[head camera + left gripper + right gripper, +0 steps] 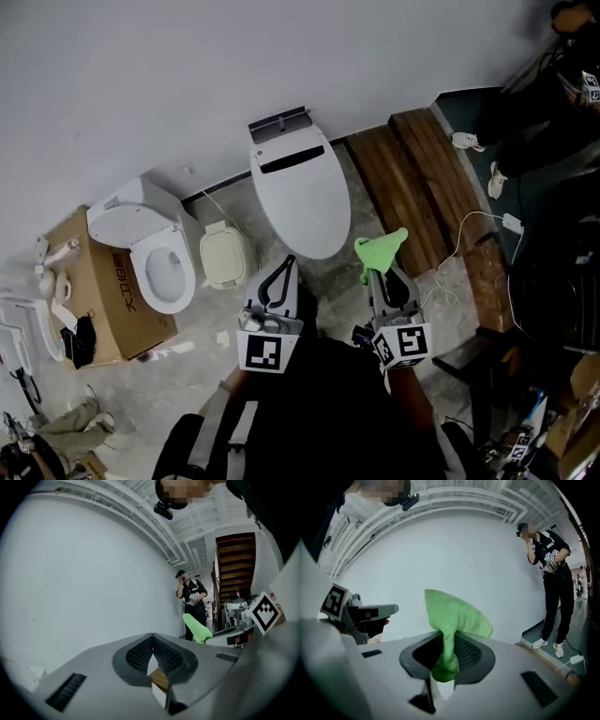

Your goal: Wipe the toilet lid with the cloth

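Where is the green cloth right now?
The green cloth is pinched in the right gripper, at the head view's lower middle, just right of the closed white toilet lid and not touching it.

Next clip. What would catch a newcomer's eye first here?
The bright green cloth, pinched in the right gripper, stands out just right of the closed white toilet lid by the wall. The left gripper is shut and empty beside it. At far left, a second toilet with its lid up stands beside a cardboard box.
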A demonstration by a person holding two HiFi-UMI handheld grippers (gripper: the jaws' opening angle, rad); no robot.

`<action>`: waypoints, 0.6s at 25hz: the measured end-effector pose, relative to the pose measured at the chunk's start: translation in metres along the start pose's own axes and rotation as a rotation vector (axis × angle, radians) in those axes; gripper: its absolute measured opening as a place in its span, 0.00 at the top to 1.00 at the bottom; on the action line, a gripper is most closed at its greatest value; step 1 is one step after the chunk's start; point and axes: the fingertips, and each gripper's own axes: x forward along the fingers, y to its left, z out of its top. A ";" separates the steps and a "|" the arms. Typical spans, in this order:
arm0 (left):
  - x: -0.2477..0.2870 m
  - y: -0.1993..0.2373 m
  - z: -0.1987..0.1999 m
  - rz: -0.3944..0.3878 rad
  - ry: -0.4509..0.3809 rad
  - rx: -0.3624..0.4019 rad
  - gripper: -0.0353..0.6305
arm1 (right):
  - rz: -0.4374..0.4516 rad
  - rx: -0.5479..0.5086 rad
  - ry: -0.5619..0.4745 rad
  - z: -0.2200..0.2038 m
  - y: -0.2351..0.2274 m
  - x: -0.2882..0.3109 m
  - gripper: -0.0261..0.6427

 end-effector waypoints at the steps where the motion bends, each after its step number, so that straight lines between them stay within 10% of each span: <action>1: 0.009 0.009 0.000 0.003 0.006 -0.014 0.95 | 0.004 -0.006 0.006 0.005 0.000 0.015 0.83; 15: 0.101 0.087 -0.001 0.019 0.043 -0.045 0.95 | 0.037 -0.084 0.042 0.044 -0.037 0.168 0.83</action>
